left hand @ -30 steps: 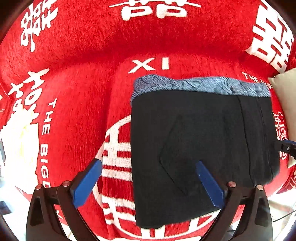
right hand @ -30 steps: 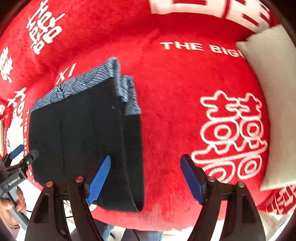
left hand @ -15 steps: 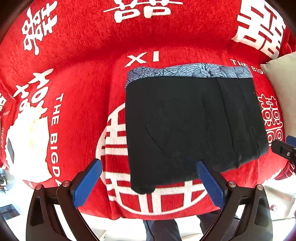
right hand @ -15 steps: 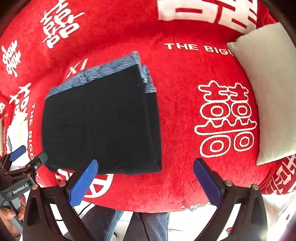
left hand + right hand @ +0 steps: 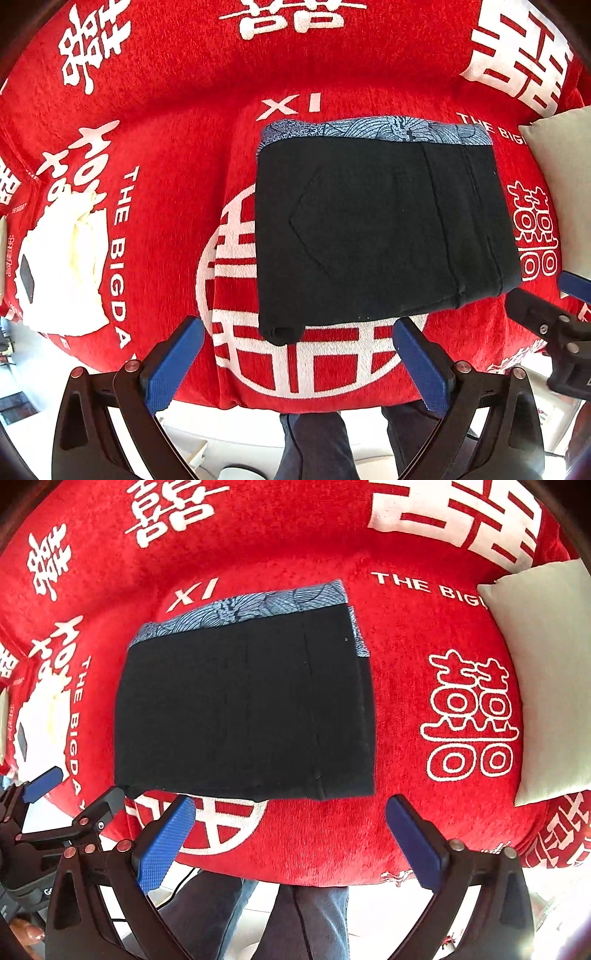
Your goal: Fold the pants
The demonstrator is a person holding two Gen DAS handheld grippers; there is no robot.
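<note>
The black pants [image 5: 376, 236] lie folded into a flat rectangle on the red cover, with a blue patterned waistband along the far edge. They also show in the right wrist view [image 5: 243, 709]. My left gripper [image 5: 295, 365] is open and empty, held off the near edge of the fold. My right gripper [image 5: 291, 842] is open and empty, also back from the near edge. The right gripper shows at the right of the left wrist view [image 5: 554, 325]; the left gripper shows at the left of the right wrist view [image 5: 55, 812].
The red cover [image 5: 166, 129] with white characters spans the surface. A beige cushion [image 5: 554, 686] lies at the right. A white cloth [image 5: 66, 266] lies at the left. The person's legs [image 5: 295, 915] stand below the front edge.
Both grippers have drawn back and up from the folded pants, which now lie farther from the fingers. The pants have stayed folded in place.
</note>
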